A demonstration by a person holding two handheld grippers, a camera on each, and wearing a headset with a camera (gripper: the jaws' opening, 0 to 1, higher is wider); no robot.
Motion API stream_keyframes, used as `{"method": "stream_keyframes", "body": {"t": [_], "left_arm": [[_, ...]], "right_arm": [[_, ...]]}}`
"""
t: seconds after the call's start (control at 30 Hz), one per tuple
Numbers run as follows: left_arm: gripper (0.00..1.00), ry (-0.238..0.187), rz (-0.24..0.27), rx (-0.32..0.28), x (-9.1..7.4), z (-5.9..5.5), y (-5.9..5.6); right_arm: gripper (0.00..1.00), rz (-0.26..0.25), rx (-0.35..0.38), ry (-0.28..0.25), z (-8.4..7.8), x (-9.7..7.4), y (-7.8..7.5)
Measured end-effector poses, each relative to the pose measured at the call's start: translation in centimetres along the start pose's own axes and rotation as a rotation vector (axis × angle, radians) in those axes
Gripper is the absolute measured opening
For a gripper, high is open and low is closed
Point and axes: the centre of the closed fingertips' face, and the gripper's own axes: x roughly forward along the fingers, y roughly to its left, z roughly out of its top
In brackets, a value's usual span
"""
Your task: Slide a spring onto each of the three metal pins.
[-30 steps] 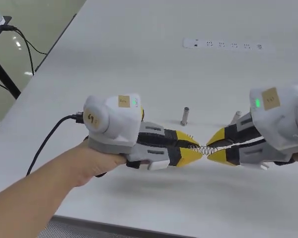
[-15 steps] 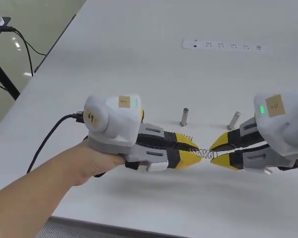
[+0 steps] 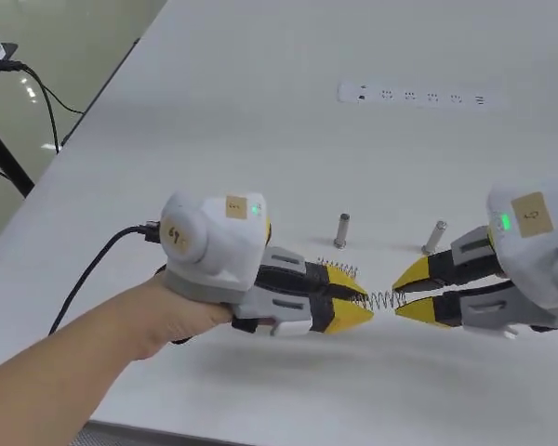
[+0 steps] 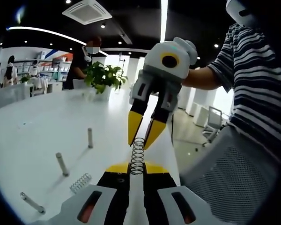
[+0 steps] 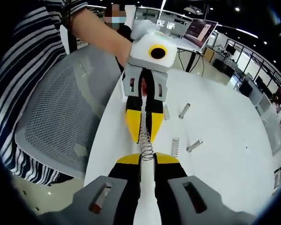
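A small wire spring (image 3: 384, 299) spans the gap between my two grippers above the white table. The left gripper (image 3: 361, 303) is shut on one end and the right gripper (image 3: 397, 296) pinches the other end. The same spring (image 4: 137, 157) runs from my left jaws up to the right gripper (image 4: 140, 144). From the right gripper view, this spring (image 5: 147, 149) reaches the left gripper (image 5: 144, 137). Two upright metal pins (image 3: 342, 230) (image 3: 434, 238) stand just behind. Three pins (image 4: 90, 138) (image 4: 62, 164) (image 4: 33, 202) and a loose spring (image 4: 80, 182) are on the table.
A white power strip (image 3: 414, 96) lies at the back of the table. A black cable (image 3: 93, 269) trails from the left gripper toward the table's left edge. Another loose spring (image 3: 338, 269) lies behind the left jaws. A mesh chair (image 5: 51, 126) stands beside the table.
The right gripper has drawn back to the right and a little lower, uncovering the right pin. The spring still bridges both grippers. The left gripper has sunk slightly.
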Motion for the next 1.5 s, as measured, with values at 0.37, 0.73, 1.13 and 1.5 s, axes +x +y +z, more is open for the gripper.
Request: {"method": "stream_keyframes", "body": {"t": [0.37,0.73,1.13,1.5], "left_arm": [[0.02,0.024,0.002,0.018,-0.1,-0.4,-0.2],[0.03,0.024,-0.003,0.025,0.5,-0.4,-0.8],[0.03,0.045,-0.003,0.031,0.5,-0.9,-1.0],[0.03,0.036,0.035,0.032,0.2,-0.5,-0.4]], "right_arm": [[0.07,0.023,0.11,-0.138,2.5,-0.4,0.3],[0.07,0.017,0.147,-0.239,4.7,-0.1,0.4],[0.07,-0.011,0.122,-0.288,5.1,0.7,1.0],[0.07,-0.04,0.094,-0.287,5.4,0.5,0.1]]}}
